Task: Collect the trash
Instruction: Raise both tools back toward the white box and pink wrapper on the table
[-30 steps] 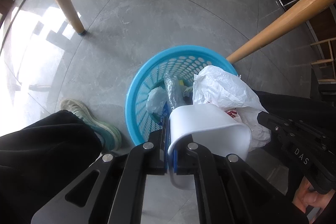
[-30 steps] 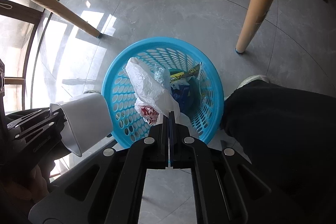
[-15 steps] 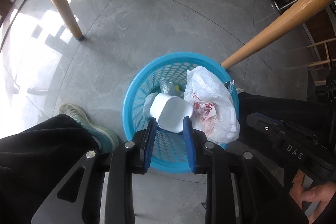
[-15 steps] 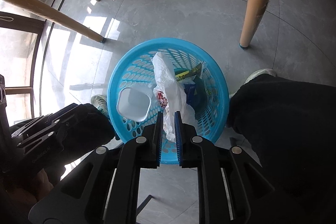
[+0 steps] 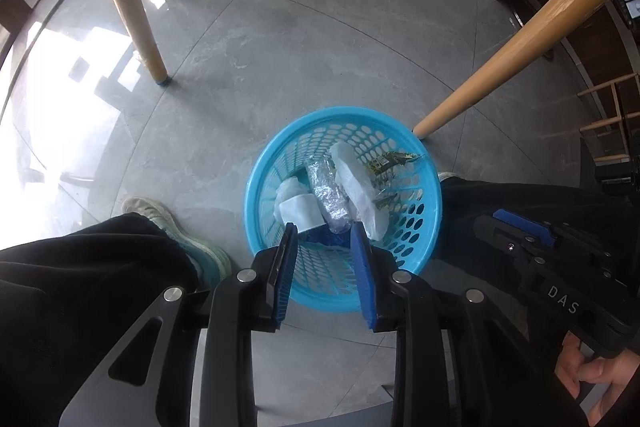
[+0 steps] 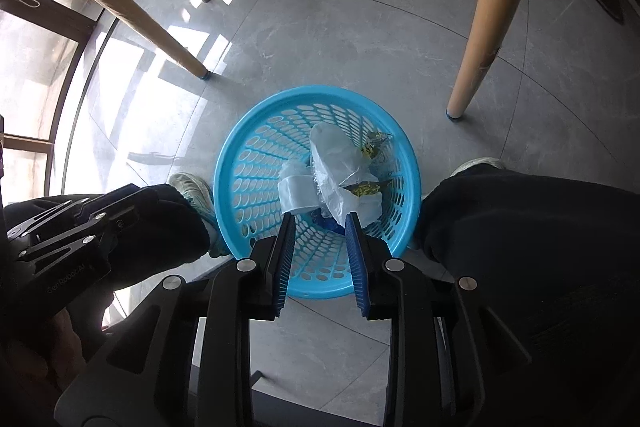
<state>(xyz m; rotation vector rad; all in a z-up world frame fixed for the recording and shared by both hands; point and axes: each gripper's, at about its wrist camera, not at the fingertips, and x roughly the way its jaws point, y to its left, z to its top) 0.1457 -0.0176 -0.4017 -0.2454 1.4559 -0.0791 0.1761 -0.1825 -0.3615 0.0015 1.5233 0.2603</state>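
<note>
A blue perforated basket (image 5: pixel 424 187) (image 6: pixel 240 155) stands on the grey floor below both grippers. Inside lie a white cup (image 5: pixel 300 211) (image 6: pixel 295 191), a crumpled clear bottle (image 5: pixel 330 193), a white plastic bag (image 5: pixel 356 183) (image 6: pixel 336 159) and a yellow-green wrapper (image 5: pixel 390 159) (image 6: pixel 362 189). My left gripper (image 5: pixel 323 233) hovers above the basket's near side, jaws opening with nothing between them. My right gripper (image 6: pixel 319 223) hangs likewise over the basket, jaws opening and empty. The right gripper's body (image 5: pixel 560 267) shows at the right of the left wrist view.
Wooden table legs (image 5: pixel 512 39) (image 6: pixel 492 7) slant down to the floor beside the basket; one foot ends right at its rim. The person's dark trouser legs (image 5: pixel 80 287) (image 6: pixel 520 247) and pale shoes (image 5: pixel 172 223) flank the basket. Sunlit floor and glass lie left.
Both grippers let go: the white cup left the left jaws and the white bag left the right jaws, both dropping into the basket. Both grippers rose and their jaws spread.
</note>
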